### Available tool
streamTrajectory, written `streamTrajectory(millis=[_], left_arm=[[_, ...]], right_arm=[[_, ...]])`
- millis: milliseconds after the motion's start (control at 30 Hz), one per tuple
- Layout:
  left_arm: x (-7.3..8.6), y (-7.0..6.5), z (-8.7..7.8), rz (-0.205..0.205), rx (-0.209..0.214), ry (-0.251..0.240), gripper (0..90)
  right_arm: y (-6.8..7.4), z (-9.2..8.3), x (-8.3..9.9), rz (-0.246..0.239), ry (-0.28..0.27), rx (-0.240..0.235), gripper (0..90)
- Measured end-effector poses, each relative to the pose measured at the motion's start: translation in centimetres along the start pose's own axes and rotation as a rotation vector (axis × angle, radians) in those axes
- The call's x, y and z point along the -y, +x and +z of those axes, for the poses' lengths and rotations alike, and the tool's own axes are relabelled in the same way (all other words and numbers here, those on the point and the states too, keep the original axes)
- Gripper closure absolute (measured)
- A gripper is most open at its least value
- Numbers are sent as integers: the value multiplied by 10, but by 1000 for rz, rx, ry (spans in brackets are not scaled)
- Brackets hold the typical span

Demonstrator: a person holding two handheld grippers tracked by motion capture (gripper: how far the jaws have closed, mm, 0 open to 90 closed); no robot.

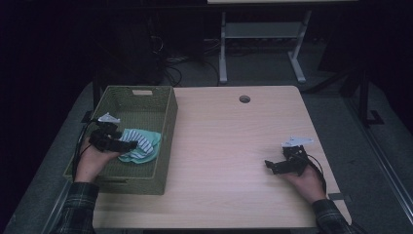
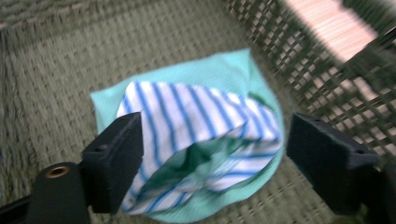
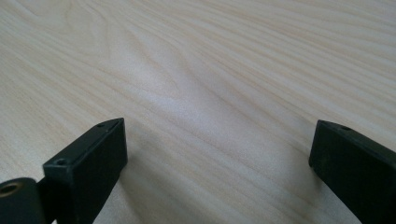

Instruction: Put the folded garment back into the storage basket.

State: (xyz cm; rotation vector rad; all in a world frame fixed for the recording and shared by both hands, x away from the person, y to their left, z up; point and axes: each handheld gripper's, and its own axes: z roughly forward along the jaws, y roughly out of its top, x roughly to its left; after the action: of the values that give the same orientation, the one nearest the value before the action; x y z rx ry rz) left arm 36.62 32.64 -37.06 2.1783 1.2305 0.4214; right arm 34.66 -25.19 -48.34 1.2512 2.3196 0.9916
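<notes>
On the light wooden table (image 1: 229, 146) a woven olive-green basket (image 1: 165, 122) stands at the left edge, roughly at nine o'clock from the table's middle. Inside it, toward its right wall at about four o'clock from the basket's centre, lies a bundled cloth (image 1: 141, 145), mint green with a white part striped in blue.

The left gripper (image 1: 127, 144) reaches into the basket from the eight o'clock side, held in the person's left hand (image 1: 92, 163), its tips at the cloth's left edge. In the left gripper view its jaws stand wide apart, one on each side of the cloth (image 2: 196, 130), which rests on the basket's woven floor (image 2: 56, 84). The left jaw overlaps the striped fold, though the picture is blurred and whether it touches the fabric cannot be told for sure; the right jaw stands clear of the cloth, close to the basket's meshed side wall (image 2: 299, 60). The cloth is not clamped.

The right gripper (image 1: 270, 165) sits well apart from the basket, at about four o'clock from the table's centre, held low in the person's right hand (image 1: 304, 180) and pointing toward nine o'clock. In the right gripper view its jaws are spread wide over bare wood grain (image 3: 196, 93), with nothing between them.

Both forearms come in from six o'clock in plaid sleeves (image 1: 78, 204).
</notes>
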Motion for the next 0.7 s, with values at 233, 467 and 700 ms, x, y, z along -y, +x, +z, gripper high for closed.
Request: streamTrajectory(millis=[233, 467, 700], left_arm=[[-17, -22, -8, 1, 31, -54, 163], [-33, -46, -11, 18, 80, -102, 163], [-46, -72, -9, 41, 115, -132, 163]], right_arm=[[0, 0, 0, 1, 1, 0, 38], [0, 0, 0, 0, 1, 0, 38], [0, 0, 0, 0, 2, 2, 38]])
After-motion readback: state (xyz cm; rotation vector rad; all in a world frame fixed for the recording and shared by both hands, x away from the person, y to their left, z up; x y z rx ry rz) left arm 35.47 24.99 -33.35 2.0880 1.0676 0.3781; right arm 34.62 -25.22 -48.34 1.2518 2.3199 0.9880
